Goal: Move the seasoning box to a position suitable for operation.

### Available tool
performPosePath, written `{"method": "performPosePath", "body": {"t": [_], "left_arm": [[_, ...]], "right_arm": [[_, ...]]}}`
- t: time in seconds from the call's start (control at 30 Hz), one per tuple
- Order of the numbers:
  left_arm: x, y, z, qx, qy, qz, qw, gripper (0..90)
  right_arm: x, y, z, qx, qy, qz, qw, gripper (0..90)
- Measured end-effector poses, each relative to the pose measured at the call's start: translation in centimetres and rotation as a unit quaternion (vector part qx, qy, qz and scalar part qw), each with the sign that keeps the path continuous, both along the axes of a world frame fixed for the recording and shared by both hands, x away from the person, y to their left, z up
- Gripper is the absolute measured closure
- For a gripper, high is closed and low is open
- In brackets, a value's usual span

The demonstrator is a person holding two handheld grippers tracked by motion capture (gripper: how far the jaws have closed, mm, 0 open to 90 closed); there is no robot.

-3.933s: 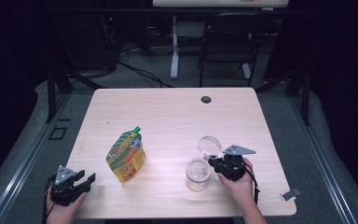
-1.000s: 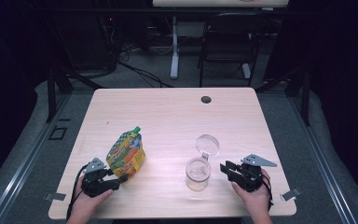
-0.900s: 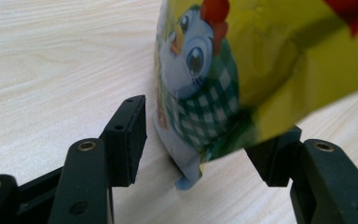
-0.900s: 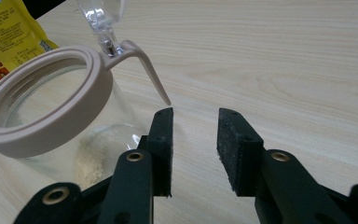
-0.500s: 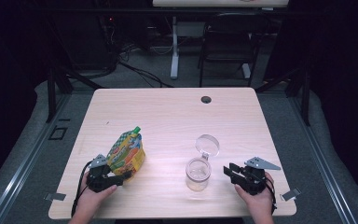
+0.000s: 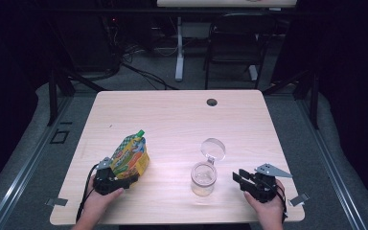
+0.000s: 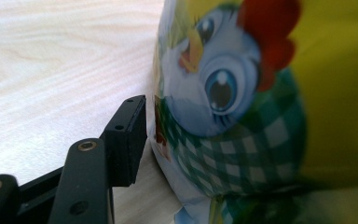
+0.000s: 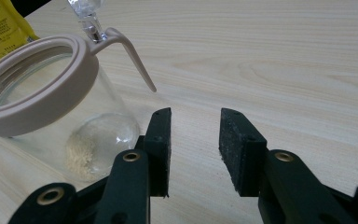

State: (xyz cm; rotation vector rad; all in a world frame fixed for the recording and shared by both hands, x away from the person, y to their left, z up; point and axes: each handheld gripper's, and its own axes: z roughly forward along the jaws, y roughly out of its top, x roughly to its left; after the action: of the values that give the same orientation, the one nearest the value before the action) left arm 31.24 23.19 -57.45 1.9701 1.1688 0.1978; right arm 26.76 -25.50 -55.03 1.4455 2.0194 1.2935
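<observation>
Nearest the person, the left gripper [image 6: 124, 180] sits at the bottom edge of the colourful yellow-and-green foil pouch [image 6: 130, 155], which lies flat on the pale wooden table [image 6: 172, 115] with its green spout pointing away. In the left gripper view one black jaw stands just beside the pouch's [image 7: 242, 107] edge with a sliver of table showing between them; the other jaw is out of sight behind the pouch, so whether the claw pinches the pouch cannot be told. That close view shows a cartoon chick with a red comb and a green checked bib, too small to make out from above.

The right gripper [image 6: 242, 178] rests on the table well apart from the pouch, its jaws spread, just opened wider, with nothing between them. The right gripper view shows the clear glass jar with a beige rim [image 8: 51, 107] just beside its jaw, a little pale powder on the jar's bottom, and small unreadable print on the pouch's yellow corner [image 8: 2, 25].

From above, the jar's [image 6: 204, 178] round clear lid [image 6: 213, 149] stands flipped open behind it. Farther off is a dark round grommet [image 6: 212, 102].
</observation>
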Motion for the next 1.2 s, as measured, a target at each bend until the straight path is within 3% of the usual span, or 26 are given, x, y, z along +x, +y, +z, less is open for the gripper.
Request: {"method": "performPosePath", "body": {"t": [0.23, 0.37, 0.53, 0.63, 0.87, 0.97, 1.2], "left_arm": [[0.27, -0.14, -0.31, 0.000, 0.003, 0.004, 1.0000, 43.2], [0.25, -0.24, -0.32, -0.023, 0.004, 0.016, 0.9996, 42.8], [0.22, -0.19, -0.14, -0.028, -0.001, 0.019, 0.9994, 42.9], [0.43, 0.02, -0.07, -0.047, -0.003, 0.029, 0.9985, 45.4], [0.39, -0.03, 0.19, -0.034, -0.013, 0.026, 0.9990, 47.8], [0.52, -0.19, 0.19, -0.044, -0.011, 0.031, 0.9985, 47.2], [0.64, -0.40, 0.13, -0.038, -0.024, 0.032, 0.9985, 49.3]], "right_arm": [[-0.14, -0.20, 0.00, 0.001, 0.000, -0.002, 1.0000, 64.3], [-0.19, -0.25, 0.00, -0.002, 0.001, -0.003, 1.0000, 64.3], [-0.17, -0.20, -0.03, -0.002, 0.002, -0.005, 1.0000, 64.3], [-0.12, -0.07, -0.06, -0.004, 0.002, -0.003, 1.0000, 64.2], [-0.05, -0.08, -0.09, -0.001, 0.001, -0.003, 1.0000, 64.1], [0.03, -0.07, -0.11, 0.000, 0.003, -0.003, 1.0000, 64.0], [0.15, 0.20, -0.13, -0.005, 0.003, 0.004, 1.0000, 64.0]]}}
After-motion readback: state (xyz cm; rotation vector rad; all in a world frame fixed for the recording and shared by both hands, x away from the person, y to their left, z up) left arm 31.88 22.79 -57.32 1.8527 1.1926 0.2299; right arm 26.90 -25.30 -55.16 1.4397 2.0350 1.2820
